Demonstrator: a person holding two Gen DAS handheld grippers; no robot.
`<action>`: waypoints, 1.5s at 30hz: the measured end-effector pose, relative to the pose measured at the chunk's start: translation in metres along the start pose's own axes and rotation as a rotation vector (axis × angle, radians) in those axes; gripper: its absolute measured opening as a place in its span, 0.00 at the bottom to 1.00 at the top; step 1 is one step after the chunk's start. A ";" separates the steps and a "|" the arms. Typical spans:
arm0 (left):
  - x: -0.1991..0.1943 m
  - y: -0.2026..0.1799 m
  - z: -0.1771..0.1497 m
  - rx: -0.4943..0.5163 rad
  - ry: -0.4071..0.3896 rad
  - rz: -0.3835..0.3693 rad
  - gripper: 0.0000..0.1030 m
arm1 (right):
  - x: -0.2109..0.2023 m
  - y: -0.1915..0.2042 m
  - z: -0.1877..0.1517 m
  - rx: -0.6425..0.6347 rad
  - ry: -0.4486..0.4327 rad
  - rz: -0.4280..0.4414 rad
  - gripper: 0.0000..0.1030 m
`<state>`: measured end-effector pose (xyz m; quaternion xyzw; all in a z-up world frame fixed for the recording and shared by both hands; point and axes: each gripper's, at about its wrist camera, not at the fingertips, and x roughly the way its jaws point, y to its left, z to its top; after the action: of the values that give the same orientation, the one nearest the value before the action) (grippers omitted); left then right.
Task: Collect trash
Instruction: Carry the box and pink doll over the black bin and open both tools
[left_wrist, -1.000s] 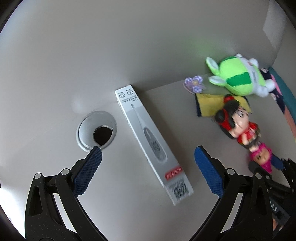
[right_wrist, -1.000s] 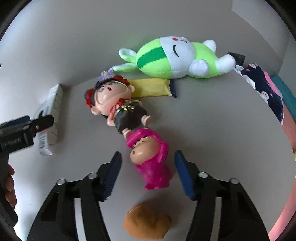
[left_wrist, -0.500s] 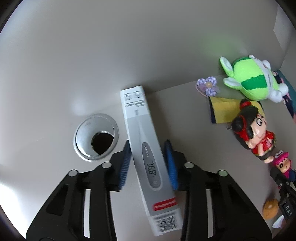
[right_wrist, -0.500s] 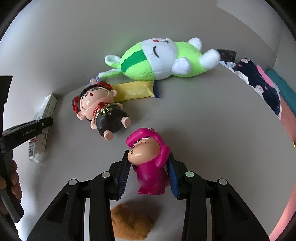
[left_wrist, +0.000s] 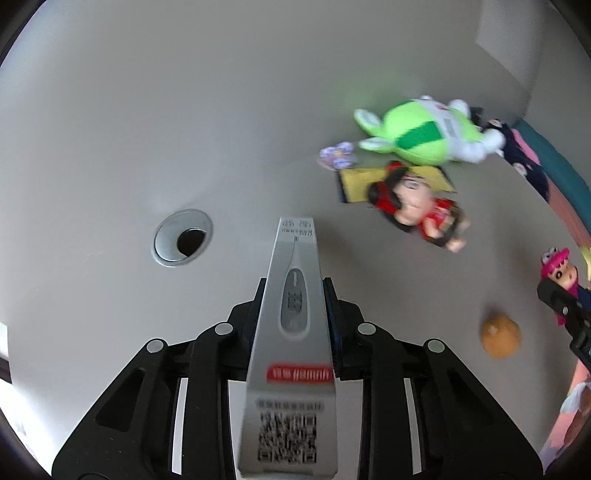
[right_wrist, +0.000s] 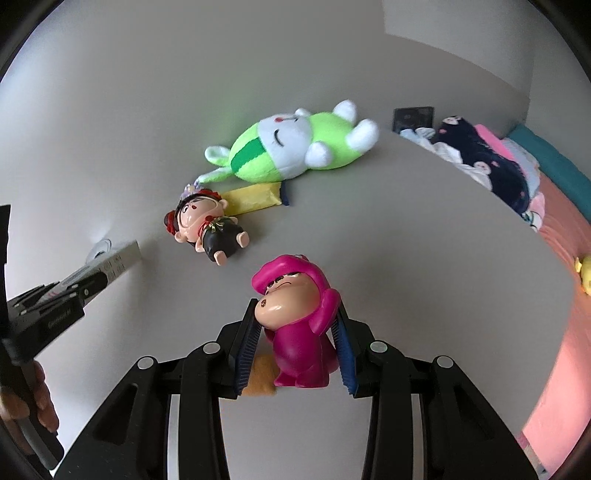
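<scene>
My left gripper (left_wrist: 293, 291) is shut on a long grey thermometer box (left_wrist: 293, 332) and holds it lifted off the grey table (left_wrist: 258, 184), pointing away from me. The box and left gripper also show at the left of the right wrist view (right_wrist: 110, 264). My right gripper (right_wrist: 295, 332) is shut on a pink hooded figurine (right_wrist: 295, 332) and holds it upright above the table. The figurine also shows at the right edge of the left wrist view (left_wrist: 557, 266).
On the table lie a green plush rabbit (right_wrist: 295, 147), a yellow packet (right_wrist: 255, 197), a red-and-black doll (right_wrist: 207, 229), a purple flower (left_wrist: 336, 155) and an orange lump (left_wrist: 500, 336). A metal cable grommet (left_wrist: 183, 236) sits at left. Clothes (right_wrist: 491, 166) pile at right.
Both grippers closed, the left on the thermometer box and the right on the pink figurine. Both then lifted their objects off the table, and the views pulled back.
</scene>
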<state>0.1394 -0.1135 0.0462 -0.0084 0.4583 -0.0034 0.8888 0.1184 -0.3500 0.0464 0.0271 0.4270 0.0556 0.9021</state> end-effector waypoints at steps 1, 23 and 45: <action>-0.005 -0.001 -0.006 0.003 -0.001 -0.014 0.26 | -0.006 -0.002 -0.002 0.005 -0.006 -0.002 0.38; -0.091 -0.132 -0.057 0.221 -0.134 -0.177 0.26 | -0.122 -0.078 -0.066 0.136 -0.145 -0.051 0.38; -0.114 -0.353 -0.148 0.577 -0.057 -0.383 0.26 | -0.192 -0.253 -0.170 0.395 -0.157 -0.233 0.38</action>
<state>-0.0469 -0.4665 0.0600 0.1574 0.4033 -0.2993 0.8503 -0.1142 -0.6249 0.0621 0.1578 0.3585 -0.1357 0.9100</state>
